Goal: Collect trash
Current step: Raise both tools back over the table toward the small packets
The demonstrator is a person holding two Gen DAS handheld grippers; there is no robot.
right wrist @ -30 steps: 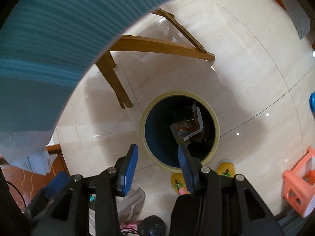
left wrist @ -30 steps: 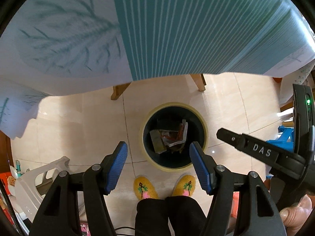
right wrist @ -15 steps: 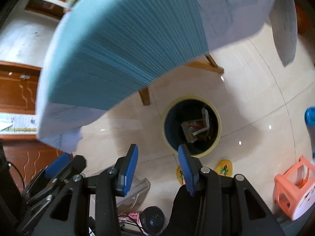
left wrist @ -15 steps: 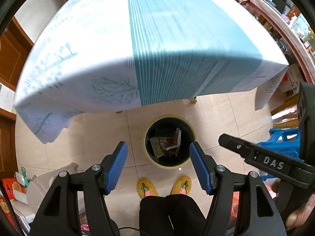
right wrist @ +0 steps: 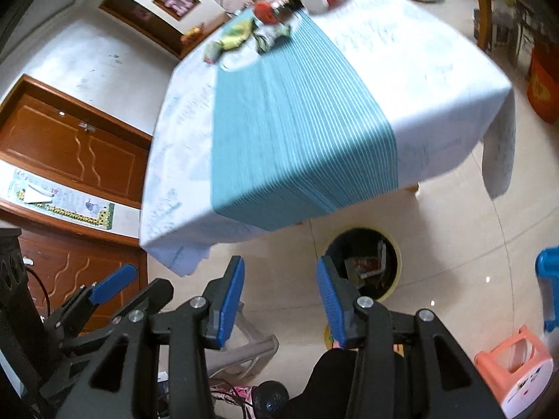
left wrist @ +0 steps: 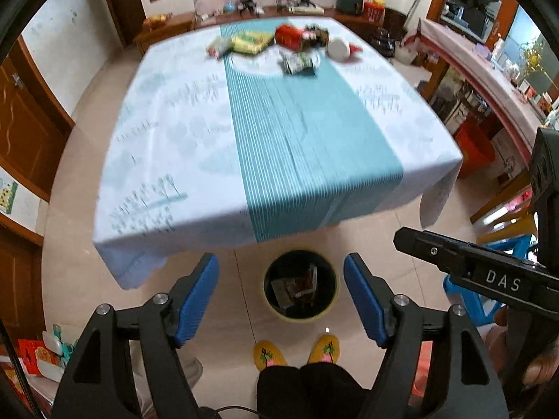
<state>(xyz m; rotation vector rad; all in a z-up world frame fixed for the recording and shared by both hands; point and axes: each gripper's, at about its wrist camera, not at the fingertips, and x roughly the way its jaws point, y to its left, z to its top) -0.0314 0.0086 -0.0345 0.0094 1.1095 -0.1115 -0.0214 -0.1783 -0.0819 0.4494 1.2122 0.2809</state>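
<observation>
A: Left gripper (left wrist: pixel 281 298) fingers were spreading, right gripper (right wrist: pixel 279 296) fingers parted; both empty. Trash?

B: Crumpled wrappers and paper cup (left wrist: pixel 337 49) at far table (left wrist: pixel 174 132) edge, well beyond round dark bin (left wrist: pixel 300 284). Long reach risked knocking pieces off.

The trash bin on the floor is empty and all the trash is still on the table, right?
Not quite. The trash bin on the floor already holds wrappers, as the left wrist view shows. More trash does still lie at the far end of the table.
</observation>
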